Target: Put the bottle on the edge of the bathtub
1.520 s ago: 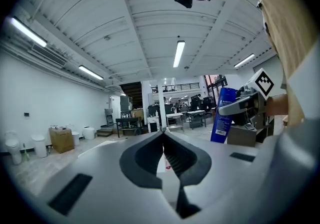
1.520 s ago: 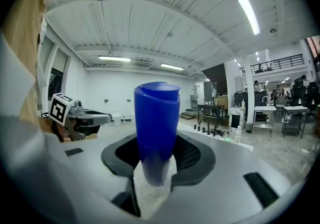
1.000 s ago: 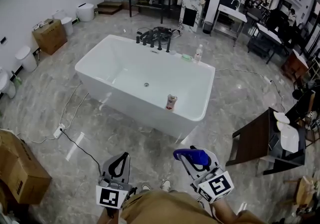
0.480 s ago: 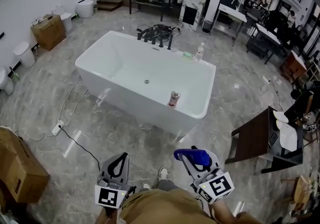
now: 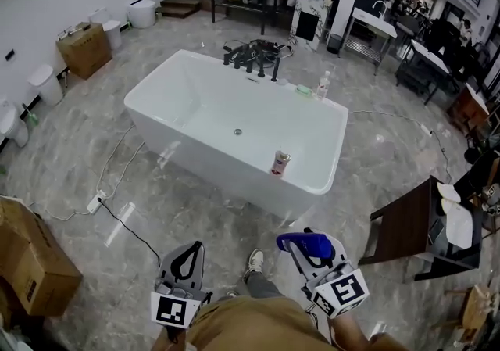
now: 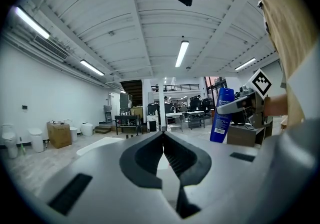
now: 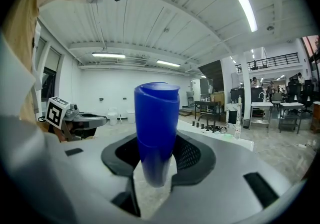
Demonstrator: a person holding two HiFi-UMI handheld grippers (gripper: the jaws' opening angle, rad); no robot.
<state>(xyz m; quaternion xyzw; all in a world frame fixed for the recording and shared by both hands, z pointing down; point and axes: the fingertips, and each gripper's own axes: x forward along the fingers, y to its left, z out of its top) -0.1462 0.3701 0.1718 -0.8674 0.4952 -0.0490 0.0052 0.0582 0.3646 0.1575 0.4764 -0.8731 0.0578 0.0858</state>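
Observation:
A blue bottle [image 7: 156, 130] stands upright between the jaws of my right gripper [image 7: 156, 160], which is shut on it; in the head view the blue bottle [image 5: 306, 245] shows at the bottom right, and from the left gripper view the blue bottle [image 6: 221, 114] appears off to the right. My left gripper [image 5: 186, 259] is shut and empty, its jaws [image 6: 163, 140] meeting at the tips. The white bathtub [image 5: 306, 180] lies ahead on the floor, well beyond both grippers. A pink can [image 5: 280, 162] sits on its near rim.
A clear bottle [image 5: 321, 86] and a green item stand on the tub's far rim beside black taps [image 5: 251, 66]. A dark table [image 5: 406, 222] stands at the right, cardboard boxes [image 5: 31, 257] at the left. A cable [image 5: 117, 216] runs across the marble floor.
The view has shifted; the bathtub now sits slightly lower and to the right in the head view. Both grippers hold as before, the bottle still gripped.

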